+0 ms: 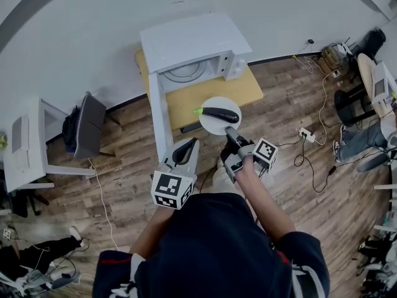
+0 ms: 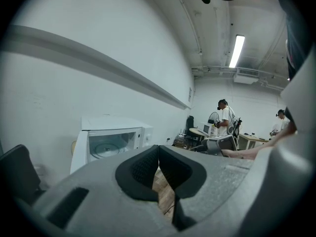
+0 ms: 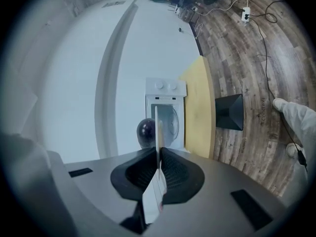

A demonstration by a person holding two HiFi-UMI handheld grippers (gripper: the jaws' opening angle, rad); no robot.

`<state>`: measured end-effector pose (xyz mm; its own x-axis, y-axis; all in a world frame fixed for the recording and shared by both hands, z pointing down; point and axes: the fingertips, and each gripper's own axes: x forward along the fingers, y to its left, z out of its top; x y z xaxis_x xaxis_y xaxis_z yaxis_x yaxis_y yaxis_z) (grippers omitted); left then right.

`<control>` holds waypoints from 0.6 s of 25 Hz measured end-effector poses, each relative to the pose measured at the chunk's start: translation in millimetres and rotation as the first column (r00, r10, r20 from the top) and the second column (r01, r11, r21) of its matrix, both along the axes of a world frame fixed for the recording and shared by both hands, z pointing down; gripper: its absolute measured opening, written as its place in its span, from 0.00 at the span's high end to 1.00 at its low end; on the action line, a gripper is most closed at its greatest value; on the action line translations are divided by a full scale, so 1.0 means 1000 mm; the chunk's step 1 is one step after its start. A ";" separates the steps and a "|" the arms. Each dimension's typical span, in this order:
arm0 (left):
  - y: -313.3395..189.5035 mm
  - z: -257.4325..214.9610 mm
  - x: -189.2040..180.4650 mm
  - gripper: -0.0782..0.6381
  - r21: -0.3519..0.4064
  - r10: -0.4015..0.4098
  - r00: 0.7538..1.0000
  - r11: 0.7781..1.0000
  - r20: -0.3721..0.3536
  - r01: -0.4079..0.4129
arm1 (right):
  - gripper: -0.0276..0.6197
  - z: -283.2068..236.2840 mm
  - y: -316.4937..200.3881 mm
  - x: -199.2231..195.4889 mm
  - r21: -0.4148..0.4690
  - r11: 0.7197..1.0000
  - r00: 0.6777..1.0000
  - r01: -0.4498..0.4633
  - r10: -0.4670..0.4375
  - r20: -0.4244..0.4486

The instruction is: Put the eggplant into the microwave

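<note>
Just ahead of the R tool point(image 1: 231, 132), the eggplant point(image 1: 220, 113) lies crosswise on a plate point(image 1: 213, 125) whose near rim that tool pinches. Open microwave point(image 1: 192, 42) sits beyond, slightly left. L tool point(image 1: 185, 149): pressed together, empty.

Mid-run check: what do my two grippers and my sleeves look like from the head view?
Both the left gripper and right gripper have light grey wedge-shaped bodies with black ribbed pads. Each carries a white cube printed with black square markers: left cube, right cube. The person wears a dark navy top; its sleeves have red and white stripes.
</note>
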<state>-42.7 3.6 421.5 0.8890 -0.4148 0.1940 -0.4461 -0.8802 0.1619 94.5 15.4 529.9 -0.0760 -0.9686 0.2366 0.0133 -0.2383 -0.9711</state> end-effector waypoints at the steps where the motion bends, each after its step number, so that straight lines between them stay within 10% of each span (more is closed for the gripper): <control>1: -0.004 0.001 0.005 0.87 -0.004 -0.009 1.000 1.000 0.002 0.009 | 0.92 -0.001 -0.007 0.004 0.001 1.000 1.000 0.012 -0.012 0.000; 15: -0.072 0.004 0.062 0.87 -0.040 -0.173 0.985 0.984 0.027 0.174 | 0.92 0.003 -0.097 0.060 -0.018 0.984 0.984 0.176 -0.176 0.015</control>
